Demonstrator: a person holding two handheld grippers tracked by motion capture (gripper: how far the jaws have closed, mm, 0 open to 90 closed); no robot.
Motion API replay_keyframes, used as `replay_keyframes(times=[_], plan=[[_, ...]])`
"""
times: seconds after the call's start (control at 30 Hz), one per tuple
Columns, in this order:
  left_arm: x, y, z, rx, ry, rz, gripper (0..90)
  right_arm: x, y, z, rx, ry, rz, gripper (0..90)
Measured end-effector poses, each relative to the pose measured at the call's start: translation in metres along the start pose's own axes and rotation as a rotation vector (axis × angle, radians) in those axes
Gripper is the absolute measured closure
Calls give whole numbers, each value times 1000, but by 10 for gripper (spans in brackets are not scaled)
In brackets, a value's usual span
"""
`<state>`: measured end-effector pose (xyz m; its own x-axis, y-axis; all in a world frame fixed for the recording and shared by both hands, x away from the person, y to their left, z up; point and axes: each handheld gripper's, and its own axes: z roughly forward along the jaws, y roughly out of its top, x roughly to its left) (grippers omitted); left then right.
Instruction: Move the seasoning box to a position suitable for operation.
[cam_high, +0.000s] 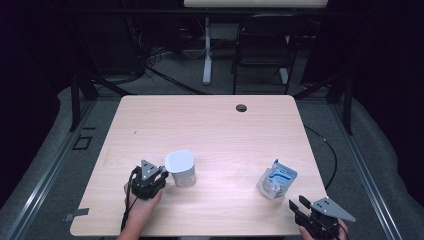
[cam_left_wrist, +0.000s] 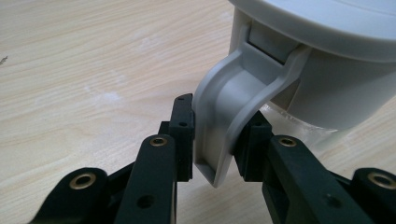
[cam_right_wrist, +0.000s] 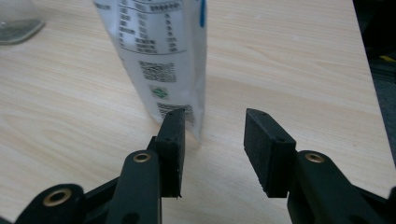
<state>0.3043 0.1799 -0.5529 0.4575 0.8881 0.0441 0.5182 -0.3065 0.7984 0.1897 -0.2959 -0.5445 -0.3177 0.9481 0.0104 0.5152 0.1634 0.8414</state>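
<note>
At the near right corner of the pale wood-grain table, we hold the right gripper with jaws parted and nothing between them, lined up on the upright printed plastic pouch just beyond. Toward the near left edge, the left gripper clamps the curved matte handle of the grey-lidded clear jug, steadying it.

From my high view the right gripper is cut by the bottom edge. My left gripper view crops the jug's lid, and my right gripper view beheads the pouch, its print too blurred to read.
</note>
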Motion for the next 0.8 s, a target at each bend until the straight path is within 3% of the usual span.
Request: replay_keyframes(times=[0.33,0.53,0.63,0.8], plan=[[-17,-3,-13,0,-20,45,731,17,6,-4,3,47,-57,627],[-31,-7,-22,12,-38,53,732,24,8,-5,-10,41,-63,615],[-39,-10,-25,23,-53,58,732,27,9,-5,2,65,-66,644],[-51,-13,-30,23,-62,95,730,30,11,-7,-6,75,-69,650]])
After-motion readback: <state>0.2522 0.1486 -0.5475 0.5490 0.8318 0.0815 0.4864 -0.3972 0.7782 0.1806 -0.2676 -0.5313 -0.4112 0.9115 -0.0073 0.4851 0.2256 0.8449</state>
